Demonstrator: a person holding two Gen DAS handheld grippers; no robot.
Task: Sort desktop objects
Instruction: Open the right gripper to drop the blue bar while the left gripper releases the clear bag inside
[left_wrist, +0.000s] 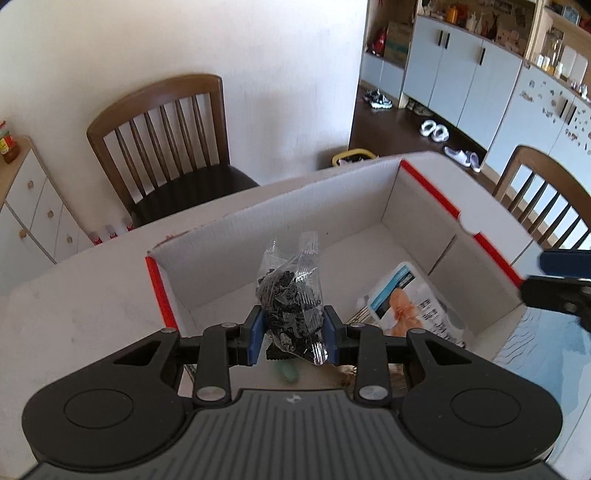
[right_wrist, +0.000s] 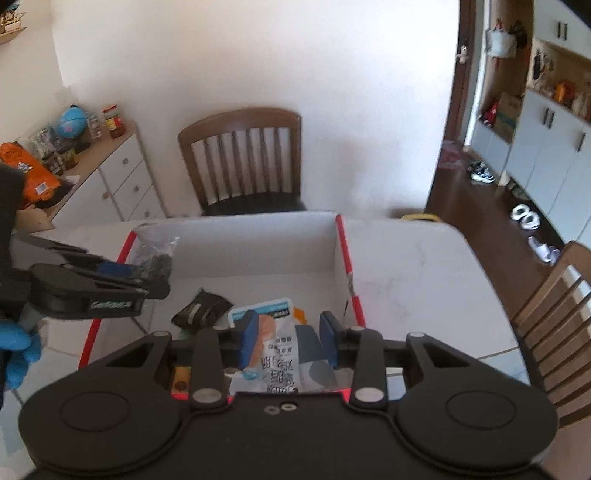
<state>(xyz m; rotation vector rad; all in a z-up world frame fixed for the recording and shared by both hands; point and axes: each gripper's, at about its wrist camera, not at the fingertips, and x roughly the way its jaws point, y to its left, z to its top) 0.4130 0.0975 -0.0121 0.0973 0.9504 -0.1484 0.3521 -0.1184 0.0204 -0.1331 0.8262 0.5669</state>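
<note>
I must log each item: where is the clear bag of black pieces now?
The clear bag of black pieces is clamped in the left gripper, above the white cardboard box.

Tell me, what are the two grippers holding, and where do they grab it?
The left gripper pinches a clear bag of black bits near its lower end. The right gripper pinches a printed snack packet across its middle.

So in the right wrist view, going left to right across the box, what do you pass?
Left hand-held gripper with its clear bag of black bits → black pouch → white printed packet → red-edged right wall of the white cardboard box.
</note>
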